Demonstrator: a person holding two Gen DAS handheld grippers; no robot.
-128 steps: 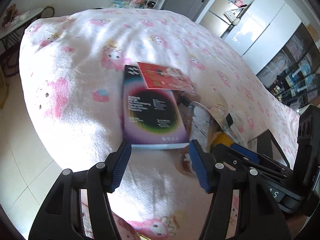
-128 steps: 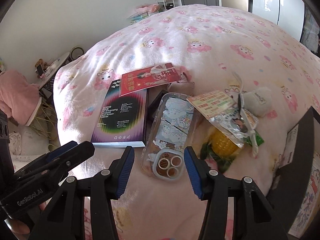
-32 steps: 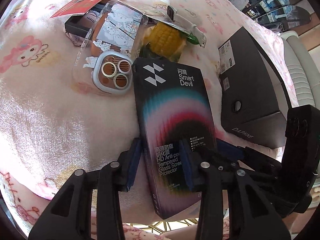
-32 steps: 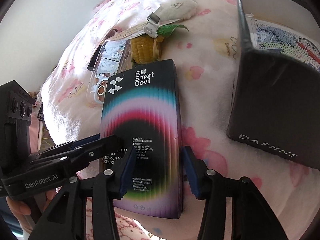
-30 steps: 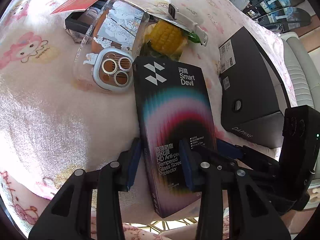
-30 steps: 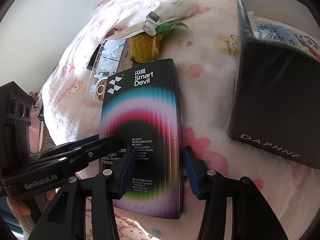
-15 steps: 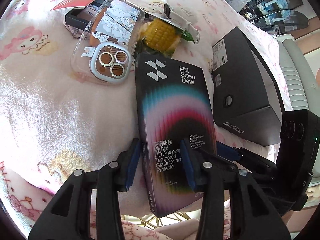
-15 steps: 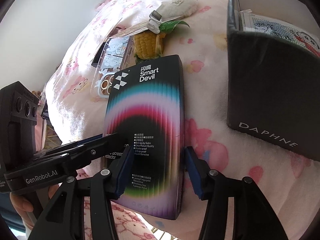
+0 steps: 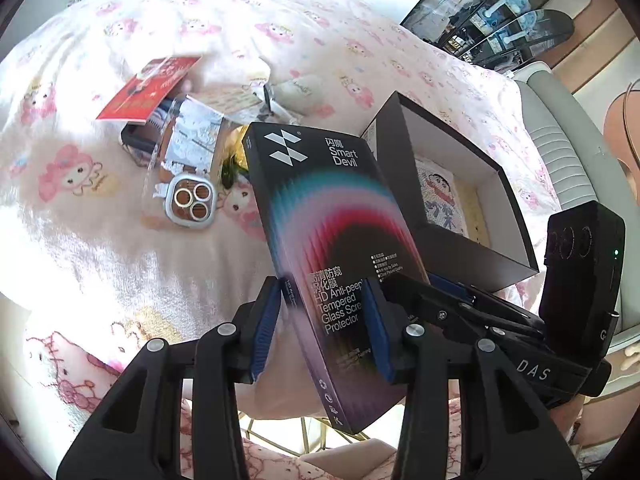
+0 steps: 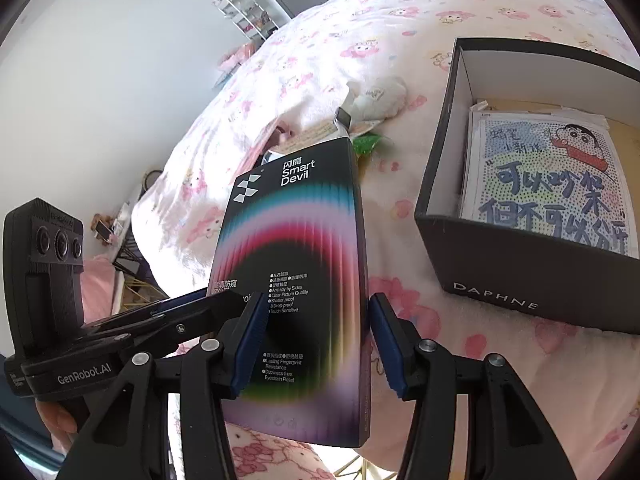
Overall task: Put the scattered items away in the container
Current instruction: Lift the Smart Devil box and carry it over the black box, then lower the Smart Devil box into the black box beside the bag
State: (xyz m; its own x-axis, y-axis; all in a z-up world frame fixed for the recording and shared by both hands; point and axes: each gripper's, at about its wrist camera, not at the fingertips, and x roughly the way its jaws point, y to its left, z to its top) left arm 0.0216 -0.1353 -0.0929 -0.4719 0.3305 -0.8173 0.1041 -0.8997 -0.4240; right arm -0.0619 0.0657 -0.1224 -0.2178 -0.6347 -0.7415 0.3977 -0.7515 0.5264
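Observation:
Both grippers hold the flat black Smart Devil screen-protector box (image 9: 336, 248) (image 10: 298, 272) lifted off the bed, tilted up. My left gripper (image 9: 326, 324) is shut on its near end; my right gripper (image 10: 316, 344) is shut across its width. The open black DAPHNE box (image 9: 452, 240) (image 10: 520, 276) stands to the right with a cartoon card inside. On the blanket lie a clear phone case (image 9: 188, 172), a red card (image 9: 150, 90), a corn cob (image 9: 232, 148) mostly hidden, a white plush (image 10: 380, 100) and a watch (image 9: 272, 100).
The pink cartoon blanket (image 9: 100, 220) covers the bed, whose near edge drops to the floor below the grippers. A white sofa arm (image 9: 568, 152) lies right of the container. A shelf rack (image 10: 244, 8) and wall stand beyond the bed.
The screen-protector box has been lifted higher off the blanket and tilted upright, moving toward the DAPHNE box, whose inside now shows. Both grippers stay shut on it.

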